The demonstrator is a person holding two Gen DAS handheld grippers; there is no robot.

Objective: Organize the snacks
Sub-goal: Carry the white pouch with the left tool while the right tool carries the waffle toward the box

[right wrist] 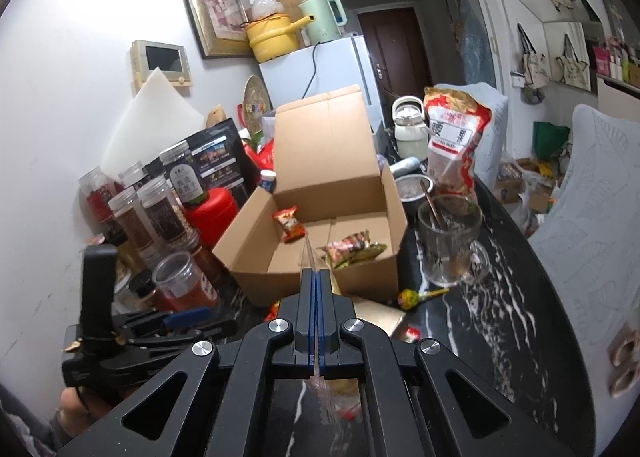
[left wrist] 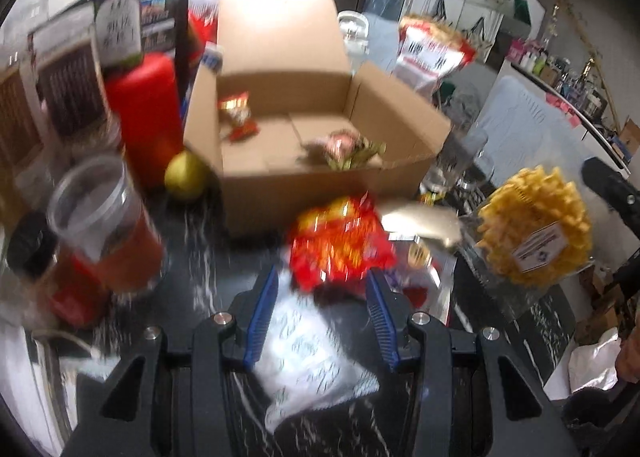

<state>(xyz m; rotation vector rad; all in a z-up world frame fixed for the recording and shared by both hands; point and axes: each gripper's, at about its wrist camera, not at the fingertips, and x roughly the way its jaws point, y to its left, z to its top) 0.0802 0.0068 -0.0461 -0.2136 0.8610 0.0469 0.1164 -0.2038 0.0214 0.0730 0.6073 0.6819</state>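
Black marble tabletop (right wrist: 500,309) is crowded, with an open cardboard box (right wrist: 320,193) at its middle holding a red snack packet (right wrist: 289,223) at left and green-pink packets (right wrist: 352,248) at right. Right gripper (right wrist: 319,281) is clamped on the edge of a clear bag (right wrist: 311,257), probably the bag of yellow waffle crisps (left wrist: 534,227) in the blurred left view. Left gripper (left wrist: 322,289), fingers apart, hangs over a red-yellow snack bag (left wrist: 340,241) near the box.

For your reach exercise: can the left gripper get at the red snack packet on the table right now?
Probably yes. The left gripper is open, and the red snack packet lies just beyond its fingertips with nothing between them.
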